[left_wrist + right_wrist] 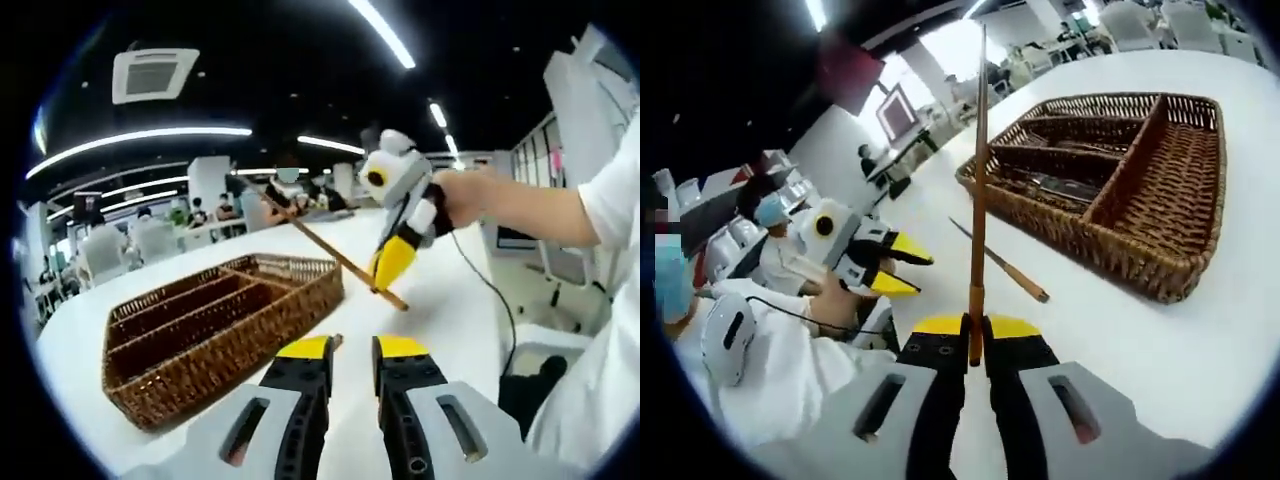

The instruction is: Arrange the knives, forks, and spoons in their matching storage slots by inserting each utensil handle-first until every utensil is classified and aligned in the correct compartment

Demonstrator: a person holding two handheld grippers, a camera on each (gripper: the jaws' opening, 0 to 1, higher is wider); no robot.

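Note:
A brown wicker cutlery tray with long compartments stands on the white table. In the right gripper view the tray holds a few dark utensils in its far slots. My right gripper is shut on the end of a long wooden-handled utensil that points straight up and away; its head is too small to tell. The left gripper view shows that gripper holding the stick slanted over the tray's corner. My left gripper is open and holds nothing, low over the table. A wooden-handled knife lies on the table beside the tray.
A person's forearm and white sleeve reach in from the right, with a black cable trailing across the table. My left gripper appears with its yellow jaws apart beside the person. Several seated people and chairs fill the background.

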